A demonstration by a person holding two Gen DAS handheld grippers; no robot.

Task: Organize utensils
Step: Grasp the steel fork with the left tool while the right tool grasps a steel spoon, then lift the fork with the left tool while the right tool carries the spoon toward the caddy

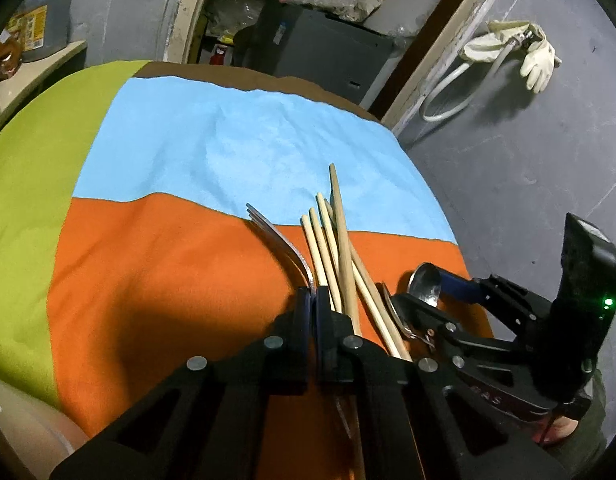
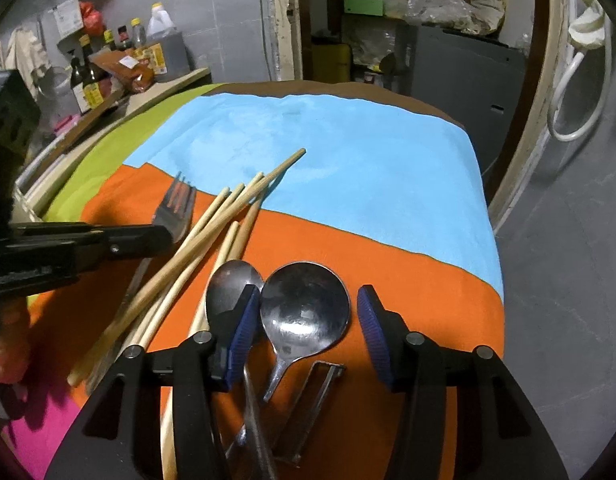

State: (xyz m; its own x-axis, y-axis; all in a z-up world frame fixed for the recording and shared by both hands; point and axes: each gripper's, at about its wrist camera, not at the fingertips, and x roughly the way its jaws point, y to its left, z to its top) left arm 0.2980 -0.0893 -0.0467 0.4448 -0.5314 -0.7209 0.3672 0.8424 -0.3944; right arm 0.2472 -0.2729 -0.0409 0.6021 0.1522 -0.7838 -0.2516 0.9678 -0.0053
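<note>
While left gripper (image 1: pixel 313 300) pinches fork (image 1: pixel 284 246); spoon (image 2: pixel 304 308) between right gripper (image 2: pixel 304 320) jaws.

Cloth-covered table (image 2: pixel 448 240) — chopsticks (image 2: pixel 212 232), fork (image 2: pixel 180 208), two spoons (image 2: pixel 304 312) on it.

- bottles (image 2: pixel 88 80), upper left, on shelf (image 2: pixel 164 90)
- glove (image 1: pixel 540 62), upper right, beside hose (image 1: pixel 448 92)
- grey cabinet (image 1: pixel 320 50), top centre
- plastic bag (image 2: pixel 444 4), top right
</note>
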